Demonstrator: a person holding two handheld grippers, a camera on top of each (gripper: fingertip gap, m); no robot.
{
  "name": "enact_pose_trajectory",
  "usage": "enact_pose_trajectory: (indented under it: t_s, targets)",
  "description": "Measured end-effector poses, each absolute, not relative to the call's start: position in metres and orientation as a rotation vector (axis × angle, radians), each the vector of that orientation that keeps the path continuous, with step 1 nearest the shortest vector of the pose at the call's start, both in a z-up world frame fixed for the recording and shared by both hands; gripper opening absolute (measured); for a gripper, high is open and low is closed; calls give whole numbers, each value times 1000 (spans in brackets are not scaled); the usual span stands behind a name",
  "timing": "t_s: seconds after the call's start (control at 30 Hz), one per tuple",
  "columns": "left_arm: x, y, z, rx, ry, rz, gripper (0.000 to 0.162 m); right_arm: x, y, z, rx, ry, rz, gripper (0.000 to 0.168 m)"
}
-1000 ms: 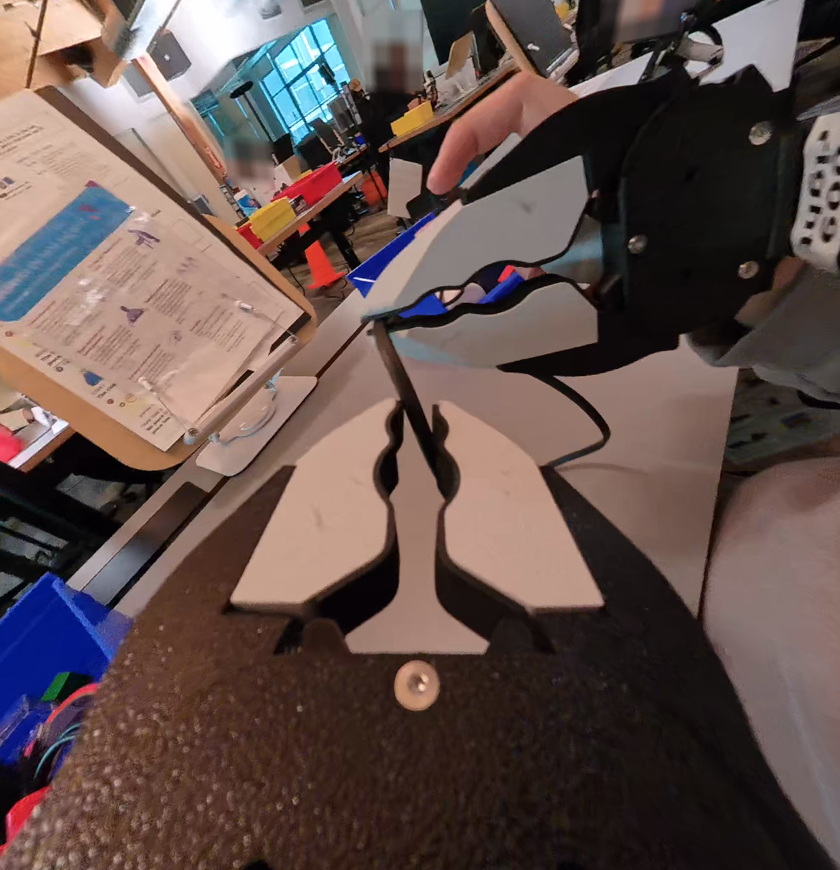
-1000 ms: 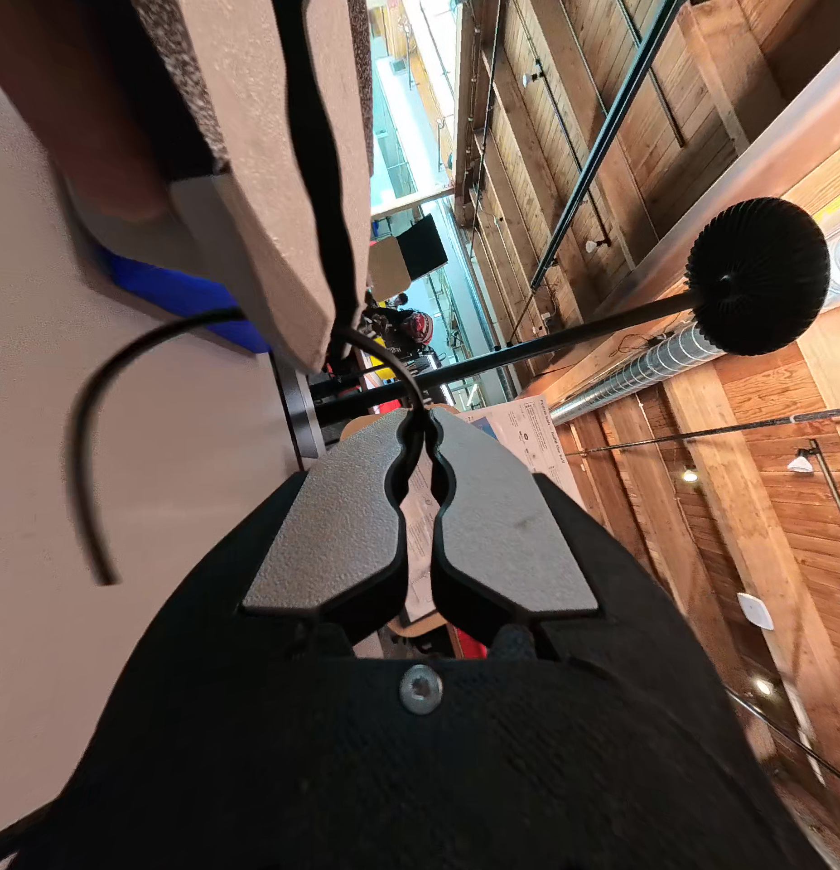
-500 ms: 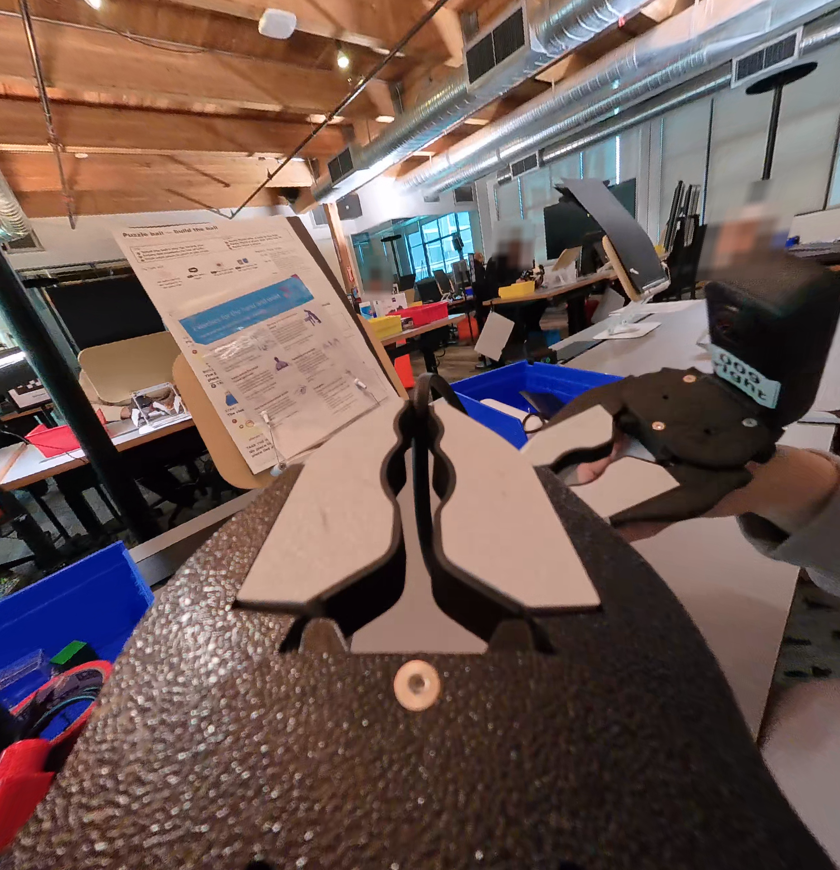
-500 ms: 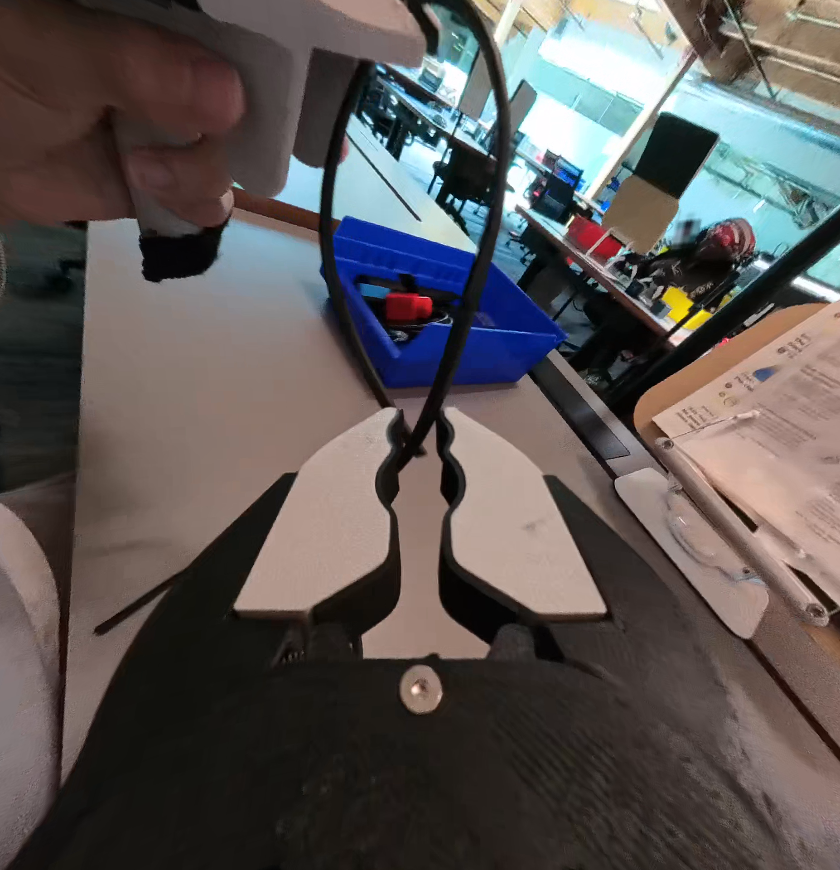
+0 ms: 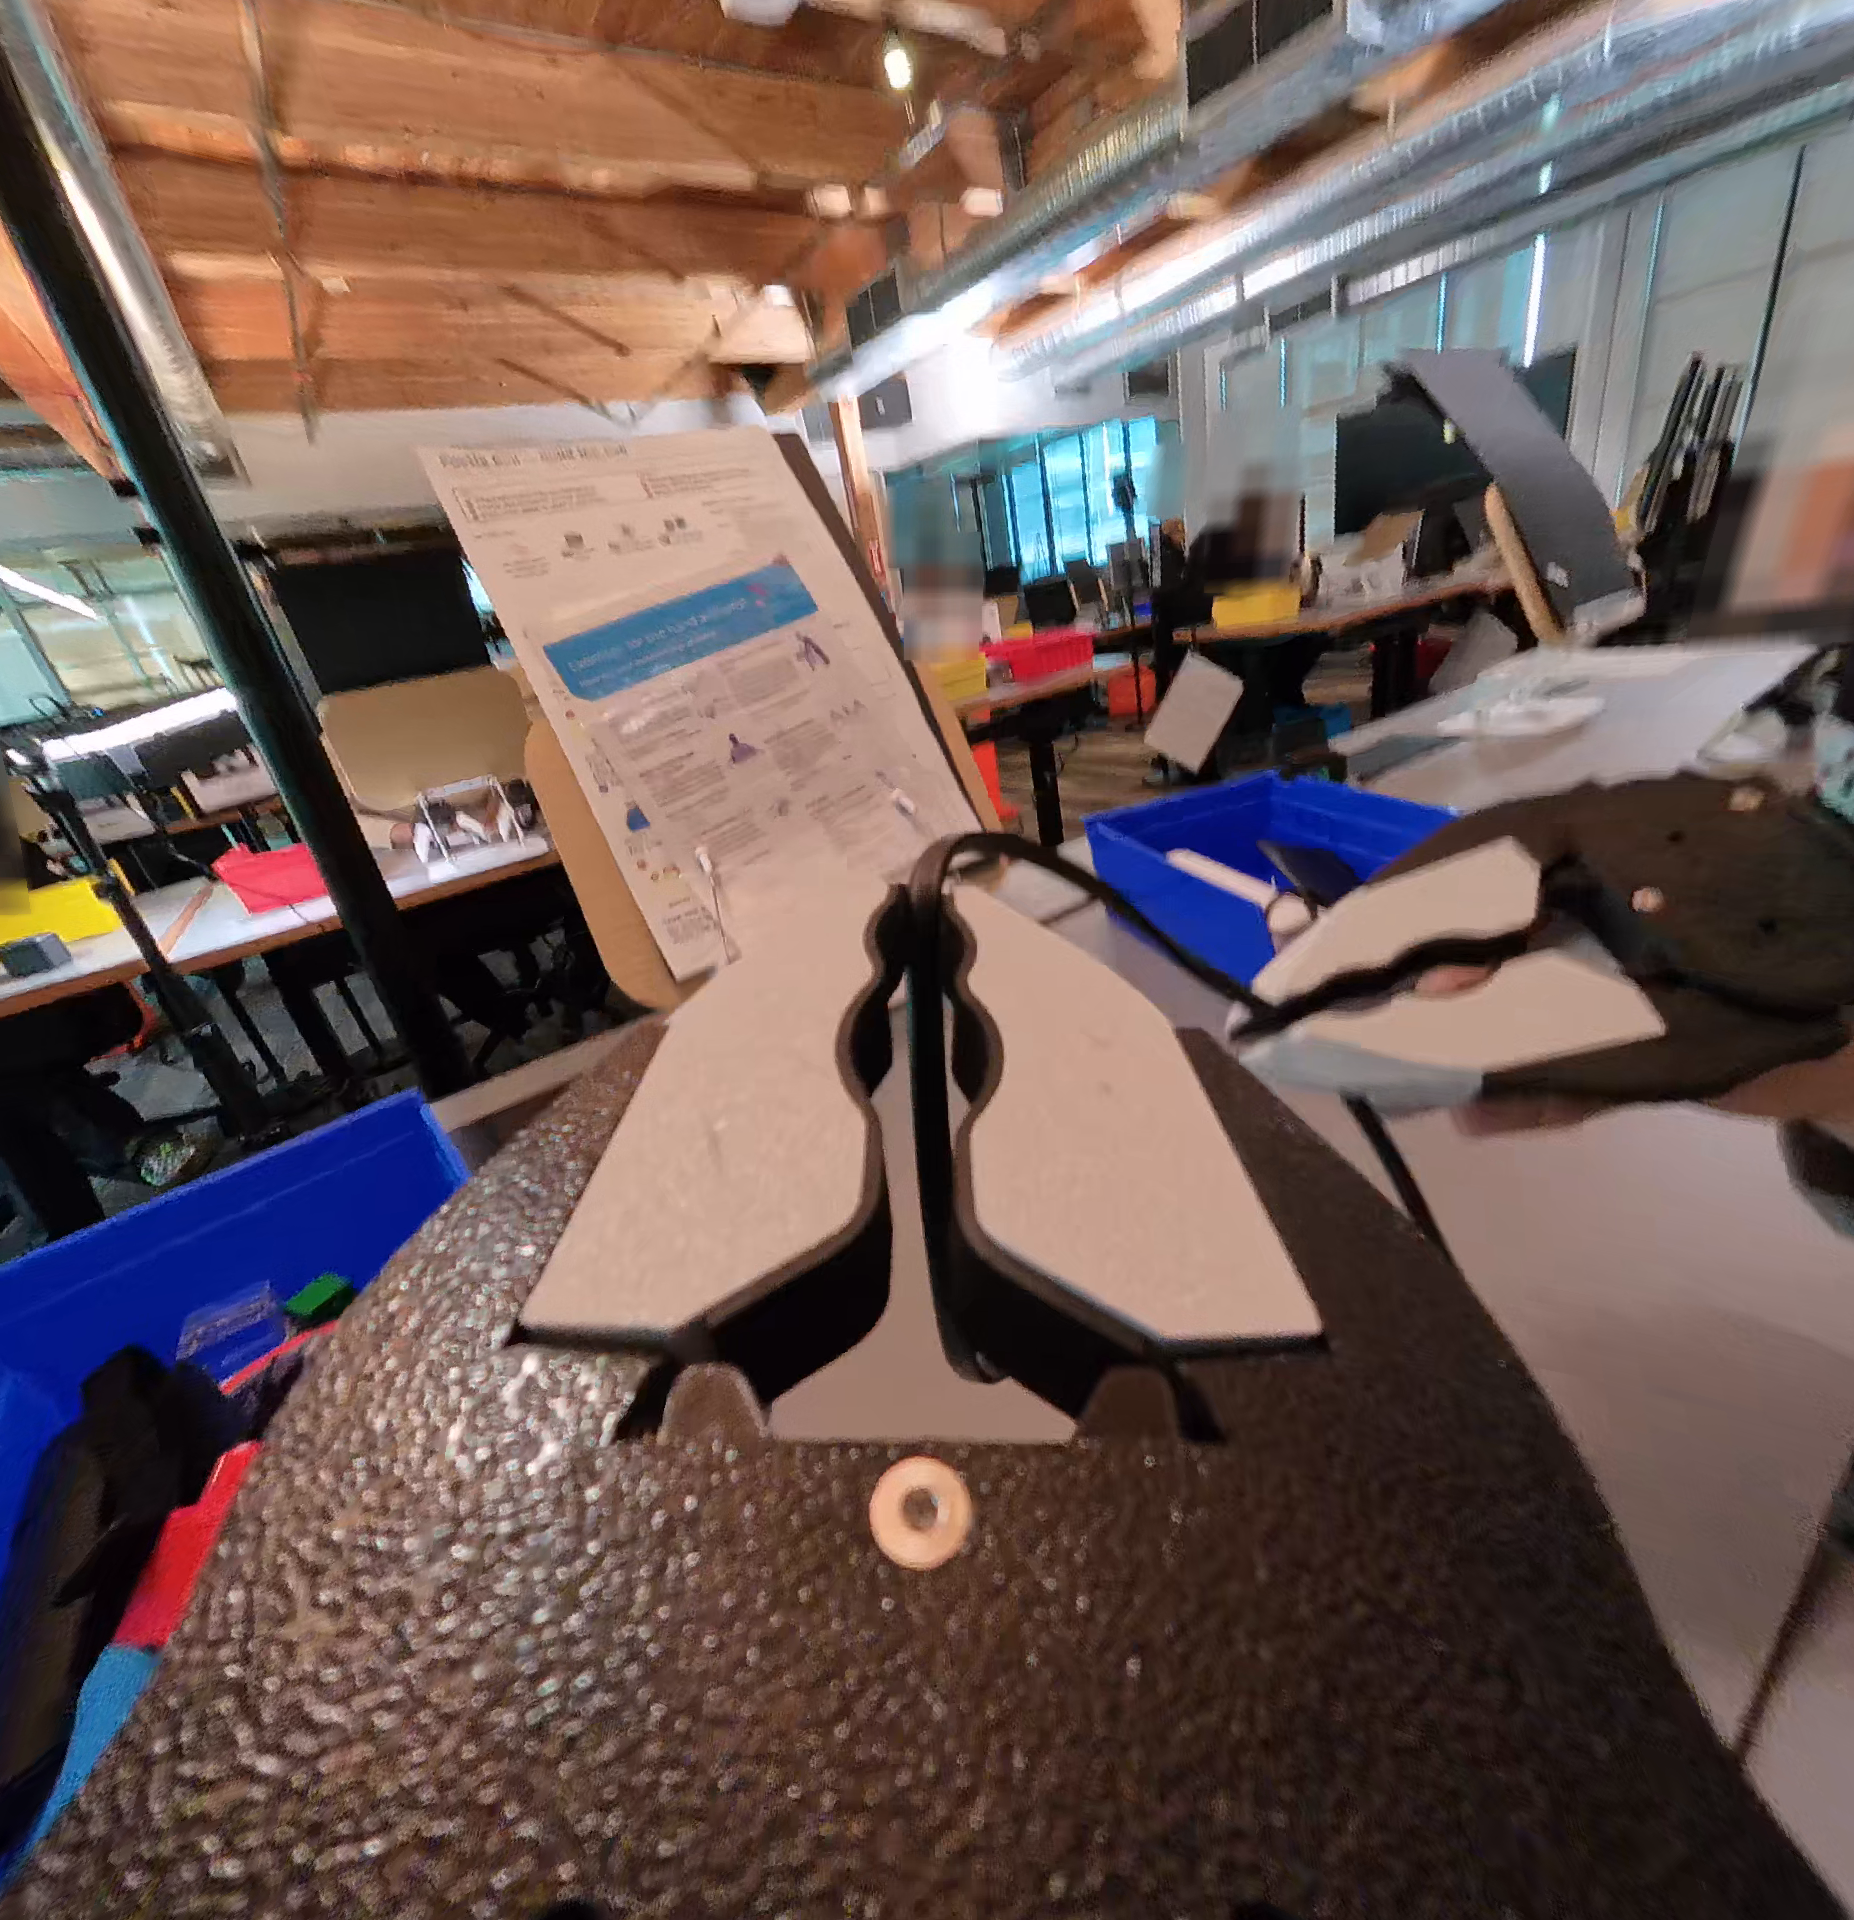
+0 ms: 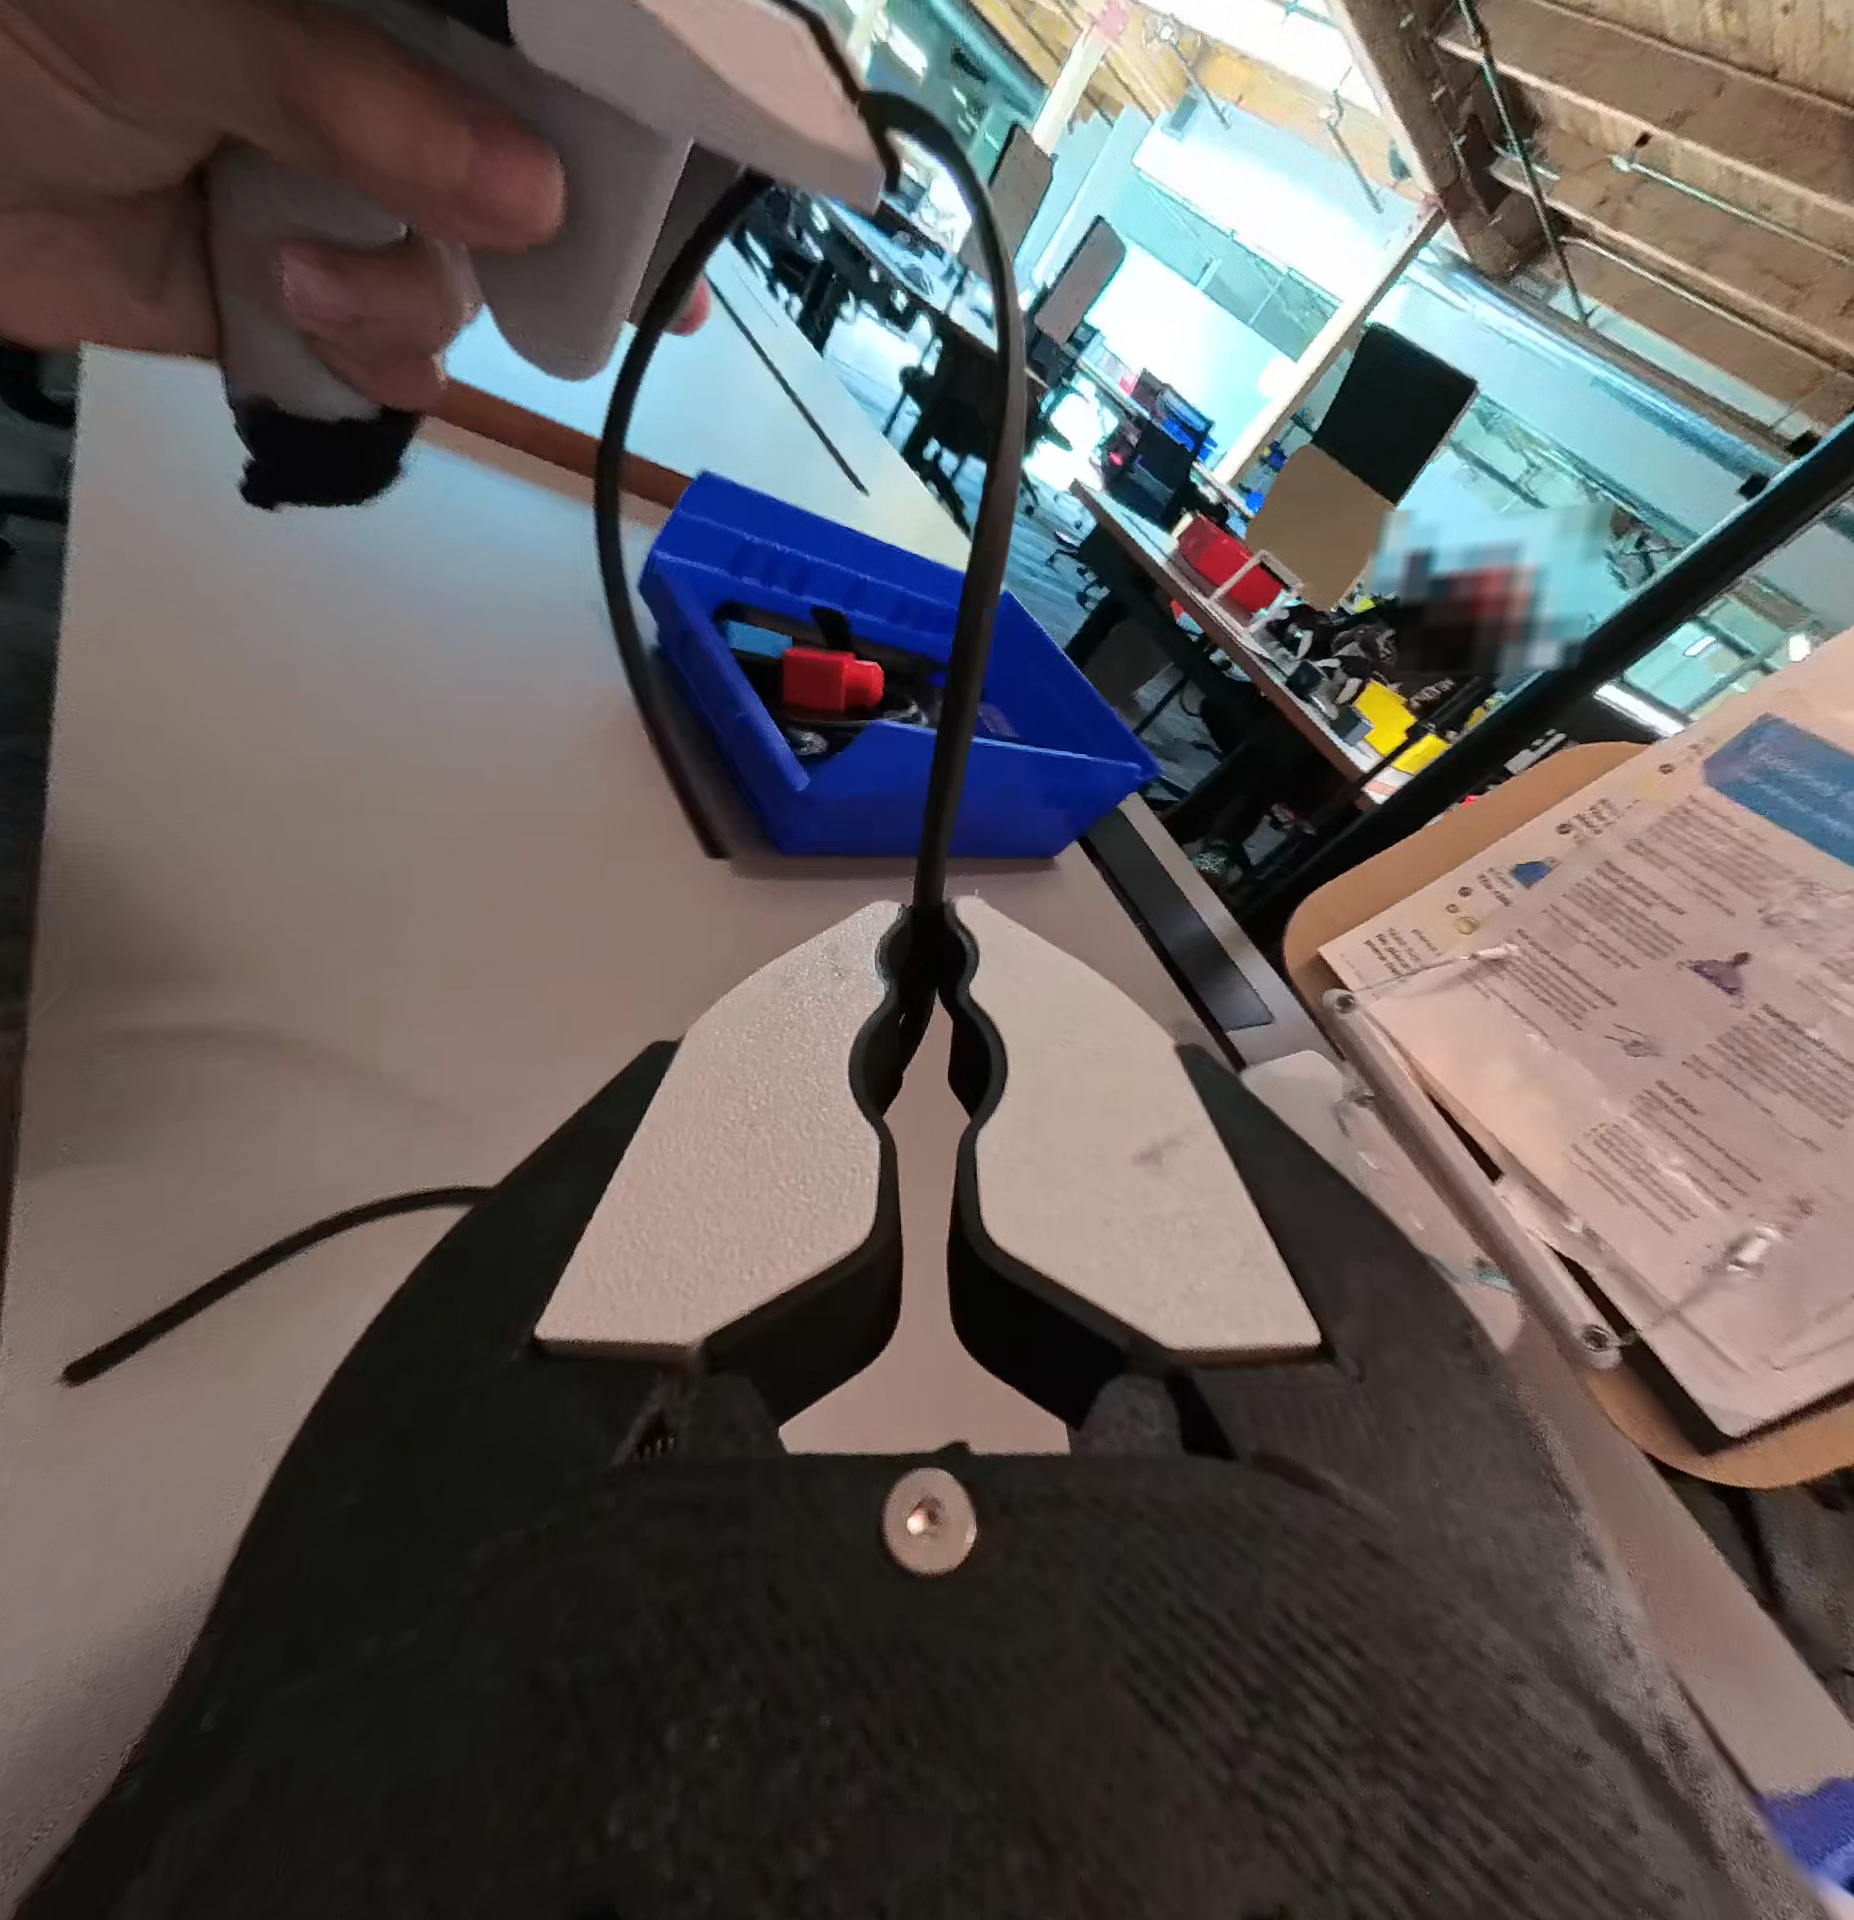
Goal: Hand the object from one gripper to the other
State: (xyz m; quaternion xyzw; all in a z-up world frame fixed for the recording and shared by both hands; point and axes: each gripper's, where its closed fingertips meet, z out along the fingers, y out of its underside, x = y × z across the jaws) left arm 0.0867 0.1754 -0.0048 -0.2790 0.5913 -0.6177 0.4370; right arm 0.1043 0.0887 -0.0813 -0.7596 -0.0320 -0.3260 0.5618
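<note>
The object is a thin black cable tie (image 6: 980,499), bent into a loop above the white table (image 6: 331,831). My right gripper (image 6: 928,925) is shut on one part of the tie at its fingertips. My left gripper (image 5: 928,904) is shut on it too, with the tie (image 5: 928,1122) running down between its fingers. In the left wrist view the tie arcs to the right gripper (image 5: 1255,1023) at the right. In the right wrist view the left gripper (image 6: 861,135) is at the top, held by a hand (image 6: 227,177). The tie's loose tail (image 6: 237,1273) hangs at the lower left.
A blue bin (image 6: 902,800) with a red part stands on the table's far side; it also shows in the left wrist view (image 5: 1203,883). An instruction sheet on a board (image 6: 1681,1039) stands at the right. Another blue bin (image 5: 175,1268) and a black pole (image 5: 175,520) are on the left.
Both grippers have swung from a steep tilt to near level. The right gripper's tips have closed on the tie. The left gripper has stayed shut on it.
</note>
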Motion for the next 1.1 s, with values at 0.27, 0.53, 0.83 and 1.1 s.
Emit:
enact_pose_trajectory:
  t_s: [0.27, 0.53, 0.83, 1.1]
  targets:
    - [79, 151, -19, -573, 1655, -1472, 42, 134, 40, -48, -1812, -129, -1448, 3]
    - [70, 88, -48, -354, 1803, -1278, 38, 102, 67, -47, -1738, -454, -1651, 3]
    - [73, 81, -61, -309, 1846, -1245, 7, 86, 85, -56, -1722, -491, -1533, 3]
    - [77, 86, -61, -362, 1868, -1289, 3, 86, 87, -58, -1708, -451, -1470, 4]
